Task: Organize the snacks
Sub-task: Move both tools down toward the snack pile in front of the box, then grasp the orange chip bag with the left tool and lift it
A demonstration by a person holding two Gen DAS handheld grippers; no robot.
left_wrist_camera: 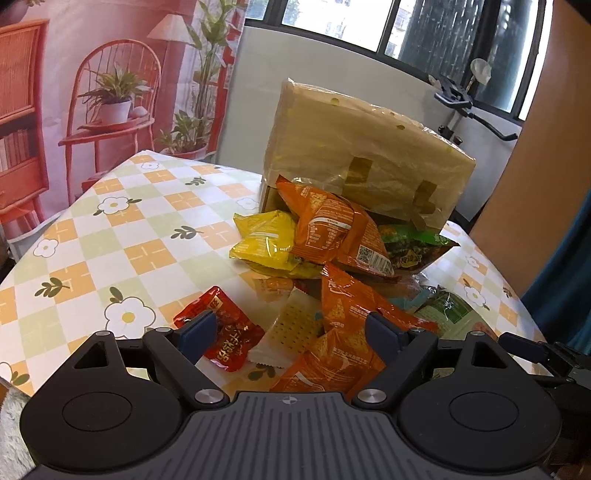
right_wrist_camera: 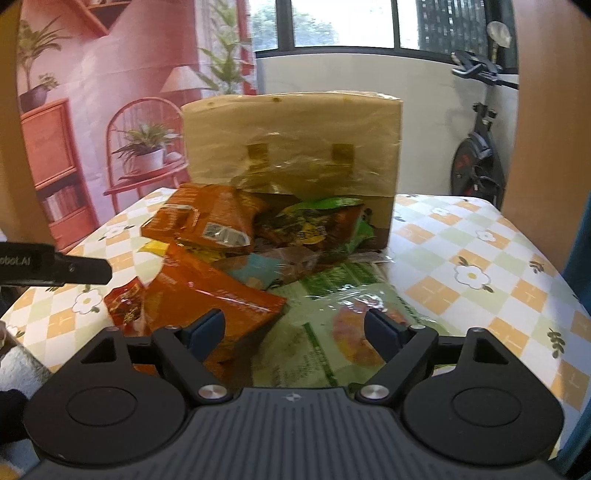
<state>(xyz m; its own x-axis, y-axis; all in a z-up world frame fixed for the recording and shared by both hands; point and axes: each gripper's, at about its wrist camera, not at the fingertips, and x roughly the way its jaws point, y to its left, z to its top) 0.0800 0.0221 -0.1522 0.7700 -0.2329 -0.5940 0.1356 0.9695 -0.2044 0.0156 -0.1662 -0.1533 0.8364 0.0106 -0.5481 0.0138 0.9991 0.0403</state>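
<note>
Home room, staged as a living space

A table (left_wrist_camera: 110,229) is wearing a checked flower-print cloth; a printed backdrop (left_wrist_camera: 92,74) of red chairs, shelves and potted plants is hanging behind it. Daylight is coming through a wide window (right_wrist_camera: 332,22), and an exercise bike (right_wrist_camera: 476,162) is standing beside a white wall, so a lived-in home, not a lab.

The cardboard box (right_wrist_camera: 291,147) looks matt tan under crinkled, shiny clear film with yellowish tape strips. The snack packets (left_wrist_camera: 332,229) are glossy, wrinkled foil-like plastic; the cracker pack (left_wrist_camera: 291,328) is clear film. The surface (left_wrist_camera: 122,236) wears a smooth, faintly sheened printed cloth. The left hand-held gripper (left_wrist_camera: 291,328) is matt black plastic, ribbed on top, with bright metal pivot pins.
</note>
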